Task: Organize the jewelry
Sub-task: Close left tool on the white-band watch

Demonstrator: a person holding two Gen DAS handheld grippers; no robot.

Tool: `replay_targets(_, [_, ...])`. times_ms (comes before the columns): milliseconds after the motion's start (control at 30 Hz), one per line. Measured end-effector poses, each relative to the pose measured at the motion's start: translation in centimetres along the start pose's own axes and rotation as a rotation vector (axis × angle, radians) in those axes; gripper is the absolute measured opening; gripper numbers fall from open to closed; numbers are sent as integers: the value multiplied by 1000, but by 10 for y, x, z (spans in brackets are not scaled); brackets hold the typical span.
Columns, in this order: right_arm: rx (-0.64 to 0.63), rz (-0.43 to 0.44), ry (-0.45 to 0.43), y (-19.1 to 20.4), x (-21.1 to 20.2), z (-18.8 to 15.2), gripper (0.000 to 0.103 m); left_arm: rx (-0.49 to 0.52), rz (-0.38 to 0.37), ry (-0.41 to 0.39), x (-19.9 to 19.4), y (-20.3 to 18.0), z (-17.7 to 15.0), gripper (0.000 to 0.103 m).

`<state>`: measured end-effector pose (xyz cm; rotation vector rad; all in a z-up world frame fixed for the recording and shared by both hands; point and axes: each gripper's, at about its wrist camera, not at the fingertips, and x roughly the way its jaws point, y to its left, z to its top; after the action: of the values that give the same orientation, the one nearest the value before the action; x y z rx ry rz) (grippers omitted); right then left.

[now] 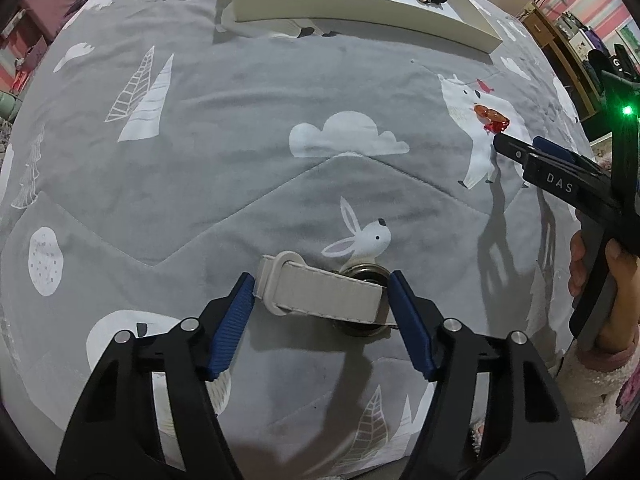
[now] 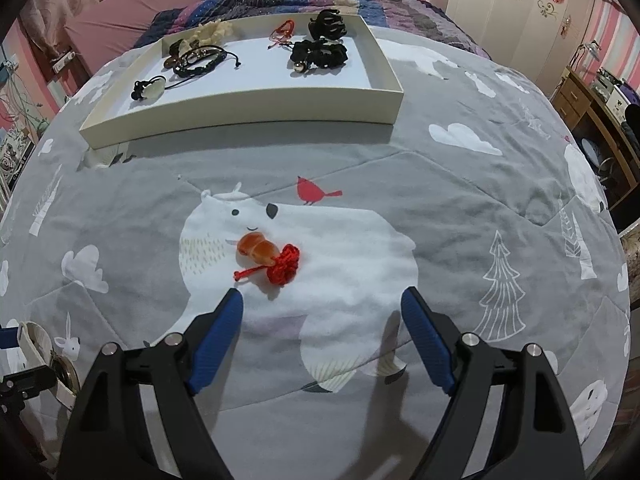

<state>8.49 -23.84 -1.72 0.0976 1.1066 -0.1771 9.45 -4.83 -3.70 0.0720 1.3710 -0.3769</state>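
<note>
Left wrist: watch (image 1: 320, 294) lies between the apart left gripper (image 1: 320, 292) pads.

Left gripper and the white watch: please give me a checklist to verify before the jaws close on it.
1. White watch lies between the jaws of the left gripper: ok.
2. Pads pressing the watch: not ok. The right pad sits at the band's end; contact there cannot be told, and the left pad shows a small gap.
3. Watch lies flat on the grey quilt: ok.
4. Right gripper clear of the watch: ok; it is open near the orange pendant.
5. Free space in the white tray: ok, bare floor in the middle.
</note>
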Motion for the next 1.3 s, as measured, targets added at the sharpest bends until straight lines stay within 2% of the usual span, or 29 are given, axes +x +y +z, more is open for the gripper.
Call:
replay_targets(367, [-20,-2,13,2,3,1,81,29,13,-1,-4,-3,3,59])
replay_targets(667, [-15,6,15,3,6,3,81,74,31,-9,-3,-6,5,58])
replay_targets(800, [-22,23,23,6,8,5,71,86,31,-9,-3,-8,5,58])
replay_targets(1067, [-77,5,36,15,8,14,71,97,33,-13,-3,-10,4,58])
replay_targets(1133, [-97,0,45,17,9,17,66,103,35,-15,-3,-11,3,58])
replay_targets(1167, [-101,6,55,17,11,18,60,105,35,-15,-3,-11,2,58])
replay_targets(1300, [-104,16,62,17,12,20,55,122,44,-14,-4,-12,1,57])
